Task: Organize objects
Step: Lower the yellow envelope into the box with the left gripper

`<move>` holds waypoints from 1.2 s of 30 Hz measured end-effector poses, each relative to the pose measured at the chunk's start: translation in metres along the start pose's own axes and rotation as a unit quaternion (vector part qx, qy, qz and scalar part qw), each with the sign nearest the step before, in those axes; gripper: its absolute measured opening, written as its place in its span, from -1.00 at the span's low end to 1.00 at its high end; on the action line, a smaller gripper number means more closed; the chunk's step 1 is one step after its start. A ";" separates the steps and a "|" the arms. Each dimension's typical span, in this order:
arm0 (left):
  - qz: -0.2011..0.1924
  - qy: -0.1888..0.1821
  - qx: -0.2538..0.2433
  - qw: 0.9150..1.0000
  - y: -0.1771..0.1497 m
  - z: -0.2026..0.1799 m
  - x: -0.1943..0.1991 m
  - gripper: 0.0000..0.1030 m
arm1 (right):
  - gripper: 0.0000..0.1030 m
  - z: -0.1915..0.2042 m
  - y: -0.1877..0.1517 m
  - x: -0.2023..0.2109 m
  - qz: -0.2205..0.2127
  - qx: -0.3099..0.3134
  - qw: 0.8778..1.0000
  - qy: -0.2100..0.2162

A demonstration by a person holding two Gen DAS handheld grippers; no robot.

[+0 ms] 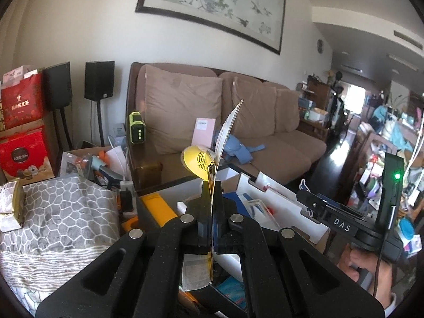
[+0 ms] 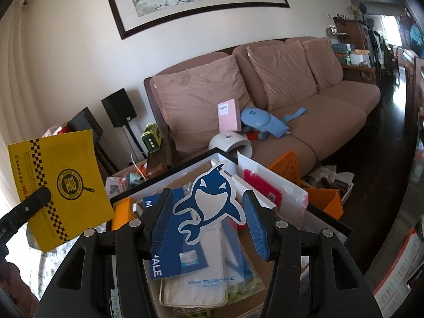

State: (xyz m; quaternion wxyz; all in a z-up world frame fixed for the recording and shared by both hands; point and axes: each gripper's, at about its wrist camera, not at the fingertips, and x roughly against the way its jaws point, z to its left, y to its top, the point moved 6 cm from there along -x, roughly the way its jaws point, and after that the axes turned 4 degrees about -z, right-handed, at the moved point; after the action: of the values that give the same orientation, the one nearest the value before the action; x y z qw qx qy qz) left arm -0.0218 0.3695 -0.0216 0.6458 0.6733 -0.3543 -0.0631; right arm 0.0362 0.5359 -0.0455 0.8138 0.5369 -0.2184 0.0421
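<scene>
My left gripper [image 1: 212, 185] is shut on a thin yellow packet [image 1: 210, 212], seen edge-on between the fingers, its top curling over. The same yellow packet [image 2: 61, 190] with a frying-pan logo shows flat at the left of the right wrist view, pinched by the left gripper's finger [image 2: 34, 201]. My right gripper [image 2: 206, 206] is open above a cluttered box [image 2: 185, 161]. A blue whale-shaped tag [image 2: 209, 198] and a blue card [image 2: 172, 241] lie between and below its fingers, on white packets. The right gripper [image 1: 312, 201] also shows at the right of the left wrist view.
A brown sofa [image 2: 291, 122] stands behind with a pink box [image 2: 229, 119], a blue toy [image 2: 265, 124] and a white dome [image 2: 230, 143]. An orange basket [image 2: 288, 167] is right of the box. A grey patterned cloth [image 1: 61, 212] lies left. Speakers [image 1: 99, 82] stand by the wall.
</scene>
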 end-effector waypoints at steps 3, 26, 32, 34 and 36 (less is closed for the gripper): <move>0.006 -0.005 -0.004 1.000 0.001 -0.006 -0.005 -0.99 | 0.07 -0.002 0.001 0.000 0.001 -0.002 1.000 -0.001; 0.056 -0.091 0.015 0.994 0.005 -0.065 -0.040 -0.99 | 0.07 -0.021 -0.004 -0.005 0.026 -0.001 1.000 -0.013; 0.061 -0.091 0.011 0.994 0.008 -0.072 -0.051 -0.99 | 0.07 -0.025 0.000 -0.002 0.020 -0.001 1.000 -0.009; 0.064 -0.092 0.012 0.994 0.008 -0.074 -0.055 -0.99 | 0.07 -0.028 -0.002 -0.003 0.025 -0.004 1.000 -0.012; 0.071 -0.098 0.019 0.992 0.008 -0.076 -0.059 -0.99 | 0.07 -0.030 -0.001 -0.003 0.025 -0.006 1.000 -0.014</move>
State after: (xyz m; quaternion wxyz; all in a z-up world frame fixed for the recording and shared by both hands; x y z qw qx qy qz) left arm -0.0278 0.4660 -0.0246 0.5979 0.6490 -0.4643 -0.0764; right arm 0.0430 0.5628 -0.0579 0.8126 0.5268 -0.2435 0.0533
